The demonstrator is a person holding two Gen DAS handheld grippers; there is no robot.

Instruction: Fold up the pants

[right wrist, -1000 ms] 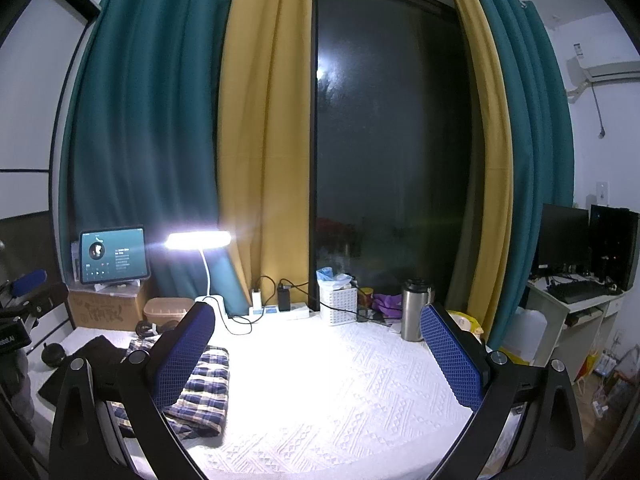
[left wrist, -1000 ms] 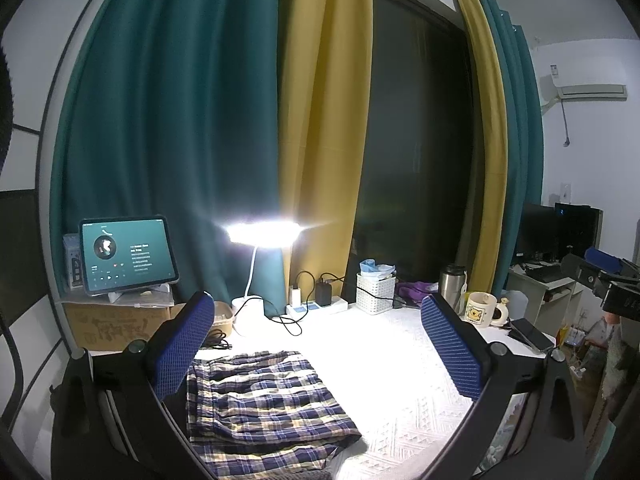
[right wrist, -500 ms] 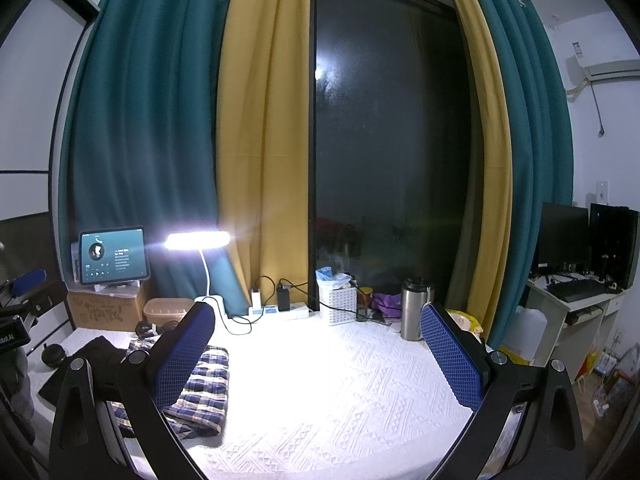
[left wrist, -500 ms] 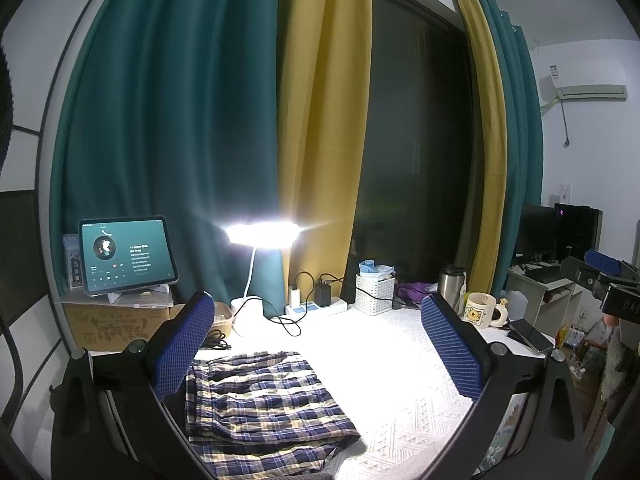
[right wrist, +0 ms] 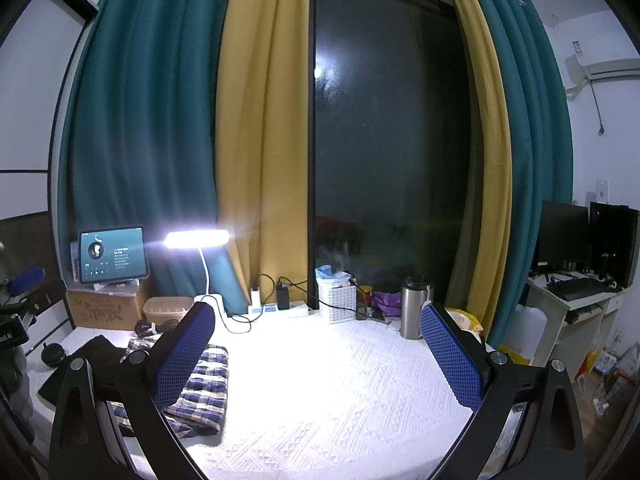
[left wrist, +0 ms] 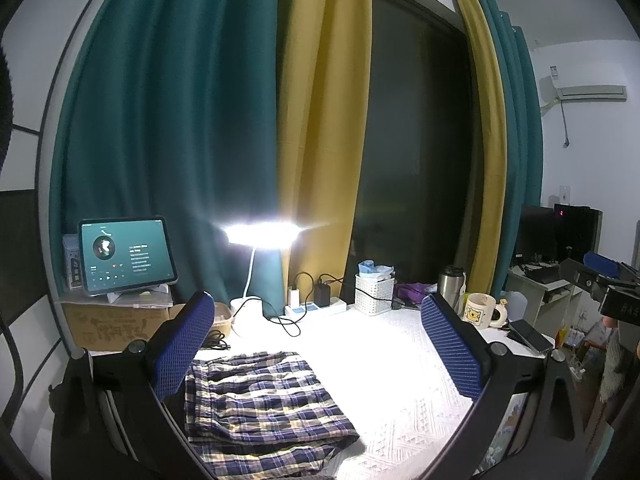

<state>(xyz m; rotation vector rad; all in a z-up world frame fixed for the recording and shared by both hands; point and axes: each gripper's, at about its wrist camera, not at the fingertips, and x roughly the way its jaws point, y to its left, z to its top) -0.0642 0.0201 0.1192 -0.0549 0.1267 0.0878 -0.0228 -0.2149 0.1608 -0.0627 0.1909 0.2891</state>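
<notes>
Blue-and-cream plaid pants (left wrist: 260, 408) lie folded in a flat stack on the white textured bedcover (left wrist: 400, 384), at the lower left of the left wrist view. They also show in the right wrist view (right wrist: 204, 388), partly behind the left finger. My left gripper (left wrist: 320, 348) is open and empty, held above the pants' right edge. My right gripper (right wrist: 318, 352) is open and empty over bare bedcover (right wrist: 340, 392), right of the pants. Each gripper shows at the edge of the other's view.
A lit desk lamp (left wrist: 260, 236), tablet (left wrist: 126, 254) on a cardboard box, power strip (left wrist: 316, 308), white basket (left wrist: 374, 294), steel flask (right wrist: 414, 306) and mug (left wrist: 480, 310) line the far edge by the curtains. A phone (left wrist: 528, 334) lies at right. Dark clothing (right wrist: 84, 364) lies left of the pants.
</notes>
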